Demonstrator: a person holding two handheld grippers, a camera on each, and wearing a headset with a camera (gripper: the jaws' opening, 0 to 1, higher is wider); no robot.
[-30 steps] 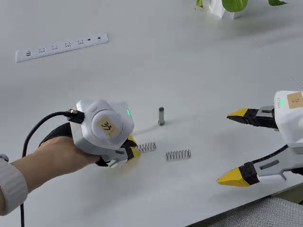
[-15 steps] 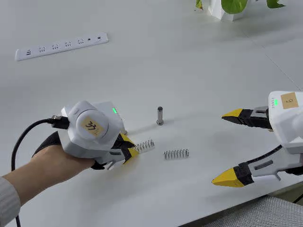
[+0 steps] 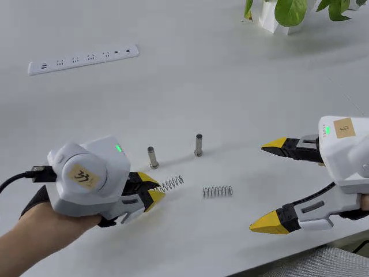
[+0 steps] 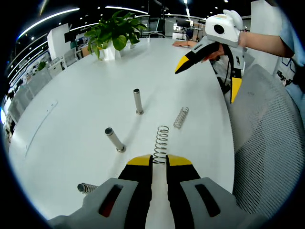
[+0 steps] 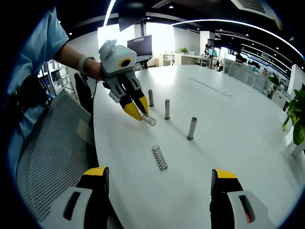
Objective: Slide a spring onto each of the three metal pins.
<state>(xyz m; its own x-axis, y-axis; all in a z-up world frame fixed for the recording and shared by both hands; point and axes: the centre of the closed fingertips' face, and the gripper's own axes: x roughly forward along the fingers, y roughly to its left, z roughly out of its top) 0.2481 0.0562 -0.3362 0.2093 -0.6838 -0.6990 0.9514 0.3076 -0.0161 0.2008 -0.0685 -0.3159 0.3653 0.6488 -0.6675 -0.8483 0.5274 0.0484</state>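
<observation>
The first spring point(image 4: 161, 139) is pinched by its near end between the yellow tips of the left gripper point(image 4: 159, 160), whose jaws are closed on it. The rest of the coil sticks out forward, free. A second spring point(image 3: 217, 191) lies flat on the white table point(image 3: 190, 86), a little to the right of the first and apart from it. Two bare pins stand upright just beyond. The nearer pin point(image 3: 153, 157) is close to the left gripper's tips, and the farther pin point(image 3: 198, 145) stands beside it to the right. In the right gripper view a third pin point(image 5: 150, 98) stands behind the left gripper with a spring coiled round it. The right gripper point(image 3: 270, 183) hovers over the right side of the table, jaws wide apart and holding nothing, pointing toward the second spring. A person's hand point(image 3: 52, 224) grips the left gripper from behind. Far back on the table lie a white power strip point(image 3: 83, 59) and a potted plant point(image 3: 288, 11).
</observation>
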